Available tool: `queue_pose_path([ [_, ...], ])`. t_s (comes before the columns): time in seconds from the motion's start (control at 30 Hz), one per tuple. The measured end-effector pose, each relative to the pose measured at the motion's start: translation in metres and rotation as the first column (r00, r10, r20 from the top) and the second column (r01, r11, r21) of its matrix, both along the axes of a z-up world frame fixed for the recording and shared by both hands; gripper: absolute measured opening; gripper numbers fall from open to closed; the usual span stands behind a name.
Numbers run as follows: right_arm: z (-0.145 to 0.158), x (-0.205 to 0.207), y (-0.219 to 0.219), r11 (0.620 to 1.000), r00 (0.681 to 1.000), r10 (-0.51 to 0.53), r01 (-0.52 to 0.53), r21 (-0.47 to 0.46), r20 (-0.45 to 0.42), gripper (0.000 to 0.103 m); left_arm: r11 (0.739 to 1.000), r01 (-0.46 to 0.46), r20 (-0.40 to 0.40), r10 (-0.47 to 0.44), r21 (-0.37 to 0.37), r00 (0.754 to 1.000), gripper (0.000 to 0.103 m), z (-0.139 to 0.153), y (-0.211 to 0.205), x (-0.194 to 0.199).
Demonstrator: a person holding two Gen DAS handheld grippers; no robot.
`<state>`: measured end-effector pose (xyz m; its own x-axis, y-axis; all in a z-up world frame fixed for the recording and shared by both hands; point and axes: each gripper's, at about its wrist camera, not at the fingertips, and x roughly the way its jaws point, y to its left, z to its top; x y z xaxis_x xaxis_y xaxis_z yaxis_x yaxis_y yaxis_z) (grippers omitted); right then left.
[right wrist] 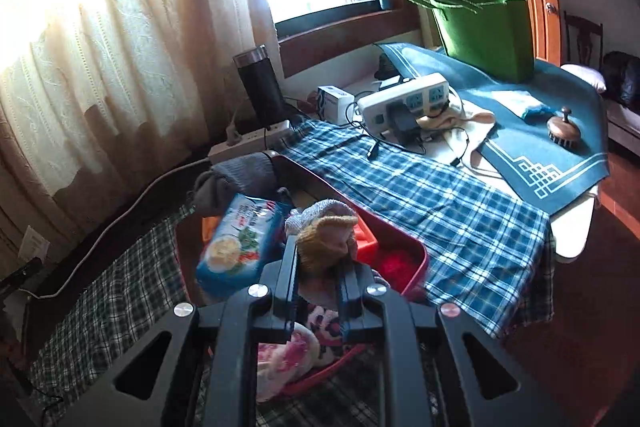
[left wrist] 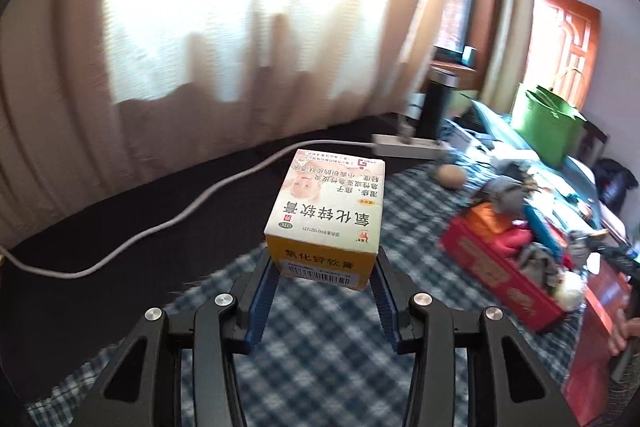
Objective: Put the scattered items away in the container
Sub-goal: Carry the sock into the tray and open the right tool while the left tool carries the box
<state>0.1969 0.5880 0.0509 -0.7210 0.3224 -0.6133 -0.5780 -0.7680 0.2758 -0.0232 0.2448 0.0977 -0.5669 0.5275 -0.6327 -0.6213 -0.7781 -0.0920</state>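
Note:
My left gripper [left wrist: 325, 269] is shut on a white and yellow medicine box [left wrist: 326, 215] with Chinese print and holds it above the blue checked cloth [left wrist: 320, 343]. The red container [left wrist: 500, 275] lies to the right, filled with clothes and packets. In the right wrist view my right gripper [right wrist: 318, 255] is shut on a tan knitted cloth item [right wrist: 326, 239] and holds it over the red container [right wrist: 412, 247]. A blue snack packet [right wrist: 236, 243], grey fabric [right wrist: 240, 175] and a flowered cloth [right wrist: 288, 351] lie inside it.
A brown round object [left wrist: 450, 175] lies on the cloth past the box. A white power strip [left wrist: 404, 145] and its cable [left wrist: 160, 227] run along the curtain. A black tumbler [right wrist: 260, 83], a second power strip [right wrist: 404, 99], a green bag [right wrist: 484, 31] and a wooden brush [right wrist: 564, 127] stand farther back.

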Motion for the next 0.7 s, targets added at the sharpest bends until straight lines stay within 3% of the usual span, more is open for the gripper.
queue_pose_path([
  [0.17,-0.020,0.001,0.006,1.000,0.998,0.016,-0.017,0.012,0.053,0.018,0.996,0.090,-0.003,-0.090,-0.010,0.996,0.047,0.003,0.044,0.024],
  [0.33,-0.027,-0.008,-0.003,0.991,0.992,0.054,-0.067,0.118,0.115,0.017,0.981,0.193,0.057,-0.194,0.018,0.979,0.047,-0.001,0.087,0.035],
  [0.43,-0.023,-0.002,-0.006,0.985,0.991,0.115,-0.124,0.120,0.075,0.022,0.970,0.243,0.069,-0.244,0.022,0.967,0.047,-0.002,0.112,0.042],
  [0.47,-0.021,0.001,-0.006,0.984,0.990,0.129,-0.135,0.116,0.053,0.026,0.967,0.254,0.072,-0.255,0.023,0.964,0.047,-0.003,0.119,0.042],
  [0.5,-0.018,0.006,-0.004,0.985,0.991,0.134,-0.136,0.110,0.027,0.041,0.964,0.265,0.077,-0.266,0.023,0.961,0.047,-0.004,0.125,0.042],
  [0.53,-0.015,0.011,-0.003,0.985,0.990,0.138,-0.137,0.104,0.001,0.062,0.961,0.276,0.085,-0.277,0.026,0.957,0.047,-0.005,0.131,0.041],
  [0.6,-0.009,0.021,-0.001,0.987,0.990,0.128,-0.122,0.107,-0.058,0.081,0.953,0.301,0.100,-0.302,0.029,0.948,0.047,-0.006,0.144,0.042],
  [0.7,-0.001,0.033,0.001,0.987,0.985,0.125,-0.111,0.115,-0.122,0.081,0.943,0.333,0.109,-0.333,0.023,0.936,0.047,-0.007,0.162,0.051],
])
